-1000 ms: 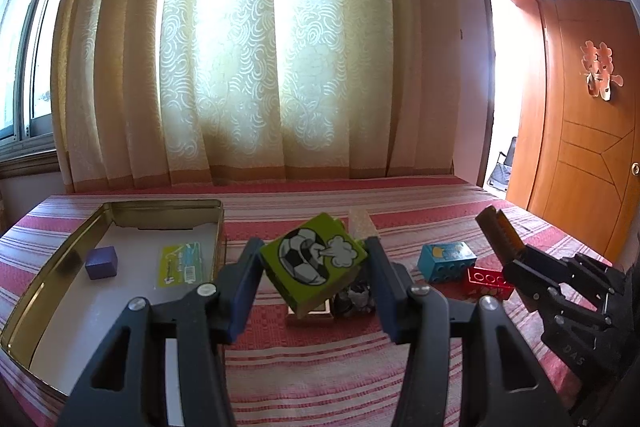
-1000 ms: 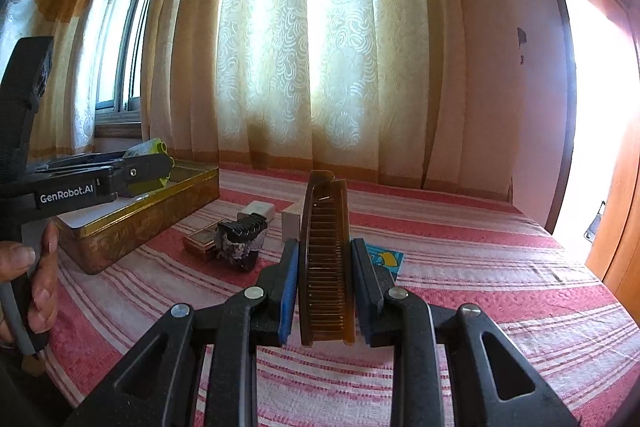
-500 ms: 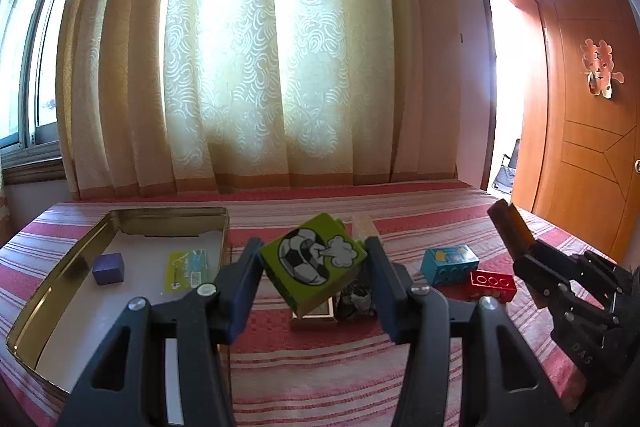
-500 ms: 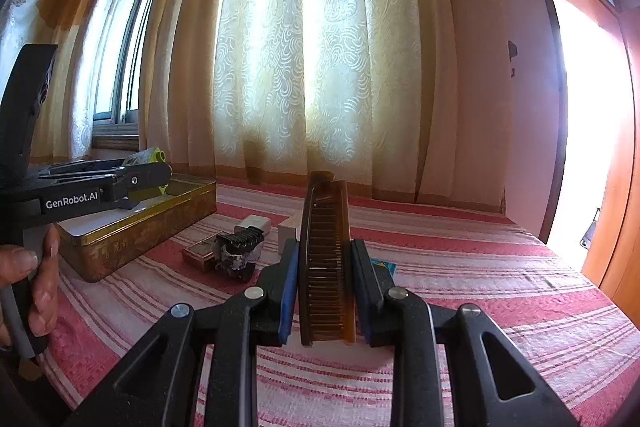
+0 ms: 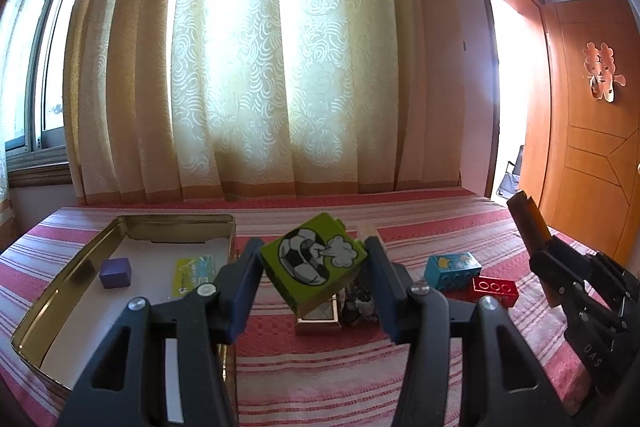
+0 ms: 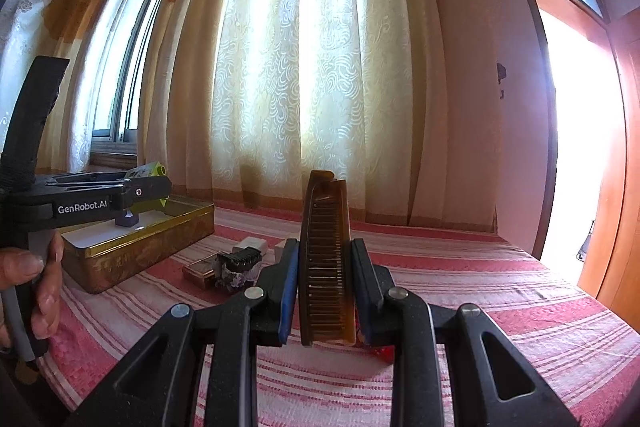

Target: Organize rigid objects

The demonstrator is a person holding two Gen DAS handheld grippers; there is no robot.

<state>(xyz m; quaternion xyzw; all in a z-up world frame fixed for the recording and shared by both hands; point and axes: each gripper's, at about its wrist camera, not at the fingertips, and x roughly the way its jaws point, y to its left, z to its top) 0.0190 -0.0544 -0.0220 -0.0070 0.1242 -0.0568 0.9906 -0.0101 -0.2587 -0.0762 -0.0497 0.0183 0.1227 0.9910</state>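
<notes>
Both grippers full — tin [image 5: 48, 301] half-bare.

Open tin [image 5: 80, 263]; bare striped cloth [image 6: 500, 291] right of clutter [image 6: 236, 267]

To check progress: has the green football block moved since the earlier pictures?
Yes. The green football block, held in the left tongs, has risen slightly against the gold metal tin.

Surface: bench [image 5: 420, 383] under a red-and-white striped cloth.
Left side: open gold tin [image 5: 48, 297] resting on the cloth.
Middle: small brass-coloured box [image 5: 318, 321] touching a dark hair clip [image 5: 360, 303]; pale block [image 5: 370, 233] behind them.
Right: blue brick [image 5: 452, 271] just beside a red brick [image 5: 495, 290].
</notes>
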